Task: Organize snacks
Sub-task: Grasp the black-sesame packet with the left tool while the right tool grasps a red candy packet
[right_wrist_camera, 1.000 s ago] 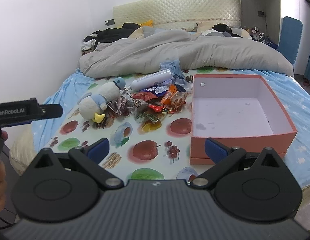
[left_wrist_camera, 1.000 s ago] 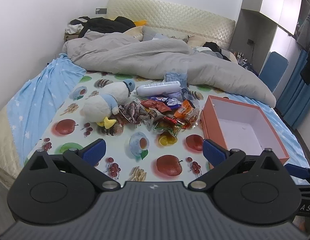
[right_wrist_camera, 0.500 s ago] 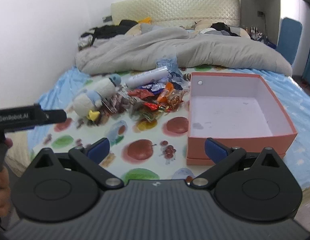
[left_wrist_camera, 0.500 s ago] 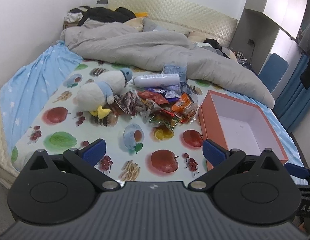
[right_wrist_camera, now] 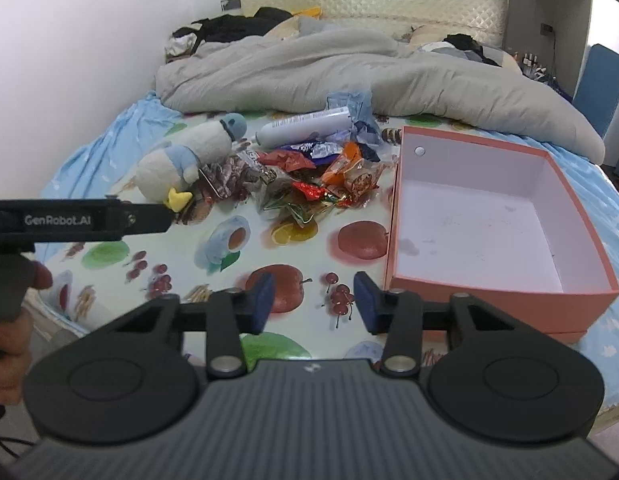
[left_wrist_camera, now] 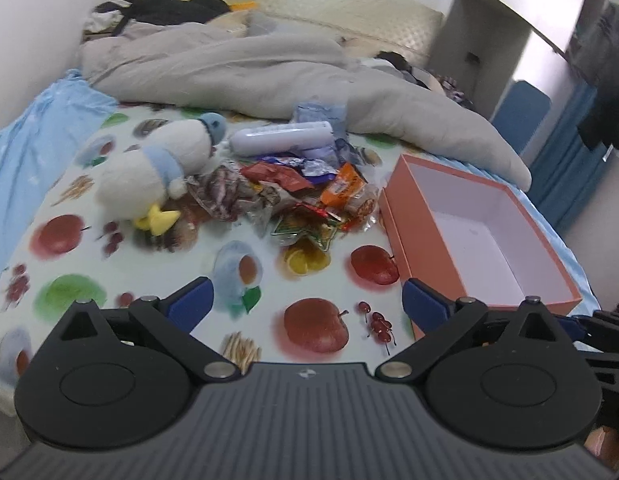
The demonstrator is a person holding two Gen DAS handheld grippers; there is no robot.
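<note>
No snacks boxed yet.
All the snack packets [right_wrist_camera: 309,184] lie heaped on the bed [right_wrist_camera: 109,148] beside the empty pink box [right_wrist_camera: 485,224]; left tool [left_wrist_camera: 305,304] gapes wide, right tool [right_wrist_camera: 313,300] is closing on nothing.

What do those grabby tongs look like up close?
Both the left tongs and the right tongs have a black ribbed body, two round black discs, silver pivot pins and dark blue fingertips. White lettering on the left one's side reads GenRobot.AI.
</note>
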